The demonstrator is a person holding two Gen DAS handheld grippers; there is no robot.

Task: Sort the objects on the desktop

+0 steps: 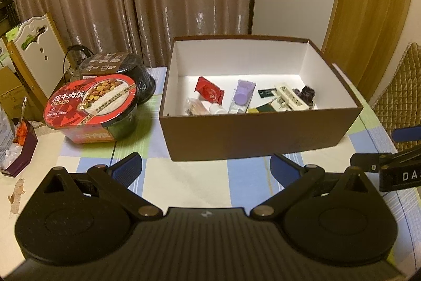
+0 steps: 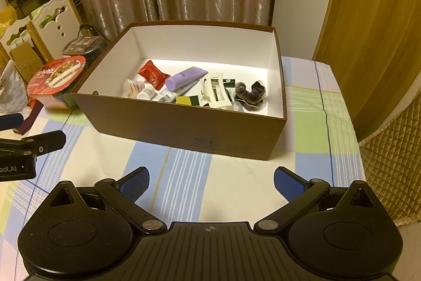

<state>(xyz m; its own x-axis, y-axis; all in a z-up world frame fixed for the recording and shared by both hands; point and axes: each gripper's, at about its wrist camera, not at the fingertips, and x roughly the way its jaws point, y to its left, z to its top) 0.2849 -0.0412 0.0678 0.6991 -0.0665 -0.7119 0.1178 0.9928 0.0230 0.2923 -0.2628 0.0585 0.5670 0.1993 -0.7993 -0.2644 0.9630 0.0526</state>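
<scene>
Brown cardboard box (image 2: 184, 123) sits mid-tabletop toward the far edge, already holding the small things: red sachet (image 2: 154, 75), lilac tube (image 2: 185, 77), white hair claw (image 2: 214, 92), dark scrunchie-like item (image 2: 250, 94), cotton swabs (image 2: 133, 88). Left gripper (image 1: 206, 167) and right gripper (image 2: 210, 182) both hover over the near checked cloth, jaws spread wide, nothing in them. Left of the box: red instant beef-rice bowl (image 1: 92, 107), a dark second bowl (image 1: 115, 67) behind it. Sorting looks nearly finished. If the bowls go next, grip the rim squarely and lift level.
</scene>
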